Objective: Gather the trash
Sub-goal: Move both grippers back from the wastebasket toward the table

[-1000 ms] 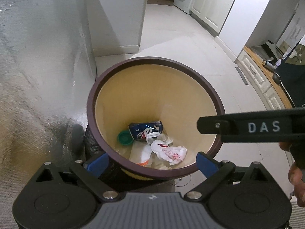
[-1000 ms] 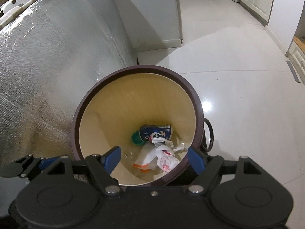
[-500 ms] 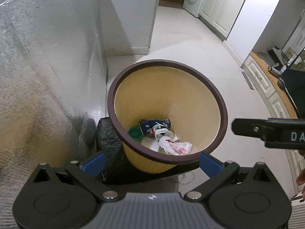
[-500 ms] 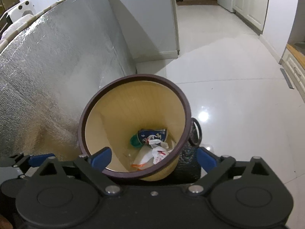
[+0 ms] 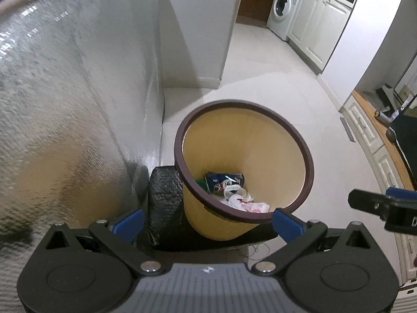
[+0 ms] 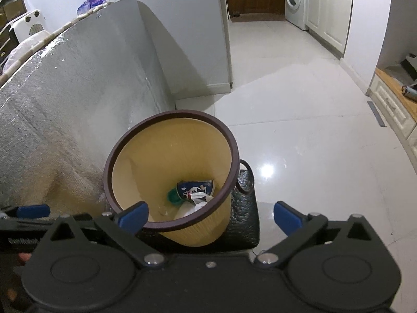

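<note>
the bin (image 6: 172, 172) stands on a padded block (image 6: 245, 224) on the floor (image 6: 299, 120), just right of a foil-faced panel (image 6: 78, 99). in the bin a can (image 6: 195, 189) lies on its side, with a round lid (image 6: 173, 197) to its left and crumpled wrappers (image 5: 245, 200) before it. behind the bin a wall corner (image 6: 198, 52) rises; farther back on the right a washing machine (image 6: 294, 0) sits beside cabinets (image 6: 331, 7).

A glossy white tiled floor (image 6: 299, 135) carries a black textured block (image 6: 245, 224), the yellow brown-rimmed bin (image 6: 182, 156) on it.
</note>
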Demonstrator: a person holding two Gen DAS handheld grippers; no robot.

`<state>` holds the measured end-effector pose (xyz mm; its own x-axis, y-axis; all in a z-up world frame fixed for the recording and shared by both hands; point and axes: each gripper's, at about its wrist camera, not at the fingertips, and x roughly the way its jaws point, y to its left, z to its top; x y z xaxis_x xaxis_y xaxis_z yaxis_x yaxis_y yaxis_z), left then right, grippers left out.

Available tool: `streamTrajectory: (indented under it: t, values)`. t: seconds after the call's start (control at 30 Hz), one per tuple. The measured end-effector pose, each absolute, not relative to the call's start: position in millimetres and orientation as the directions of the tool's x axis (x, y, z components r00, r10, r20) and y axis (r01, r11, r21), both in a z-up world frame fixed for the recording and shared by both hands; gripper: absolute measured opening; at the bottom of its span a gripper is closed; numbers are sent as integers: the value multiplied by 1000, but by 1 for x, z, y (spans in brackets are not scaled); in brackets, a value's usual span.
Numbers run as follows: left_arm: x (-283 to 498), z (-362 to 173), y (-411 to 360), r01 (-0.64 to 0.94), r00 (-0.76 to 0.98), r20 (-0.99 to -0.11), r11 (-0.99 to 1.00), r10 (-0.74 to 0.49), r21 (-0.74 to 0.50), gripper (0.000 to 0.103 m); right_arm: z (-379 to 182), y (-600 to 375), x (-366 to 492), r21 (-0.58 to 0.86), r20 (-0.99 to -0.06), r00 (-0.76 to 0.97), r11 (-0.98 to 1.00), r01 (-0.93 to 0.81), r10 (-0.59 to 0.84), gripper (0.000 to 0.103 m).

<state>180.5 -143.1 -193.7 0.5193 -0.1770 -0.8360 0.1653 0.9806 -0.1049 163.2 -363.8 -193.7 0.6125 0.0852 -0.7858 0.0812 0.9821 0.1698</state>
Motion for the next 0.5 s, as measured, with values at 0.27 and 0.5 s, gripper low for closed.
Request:
streamTrajectory:
  t: [0.27,0.5]
  values:
    - [156,-168,-141,193,564,-802,976,-196,-103,103,-178,-365,134,142,-763,644,985,98,46,103]
    - [135,-142,-136,217,609,-763,971,-217,-103,103,-164,-367,107,138,-739,673,985,100,35,103]
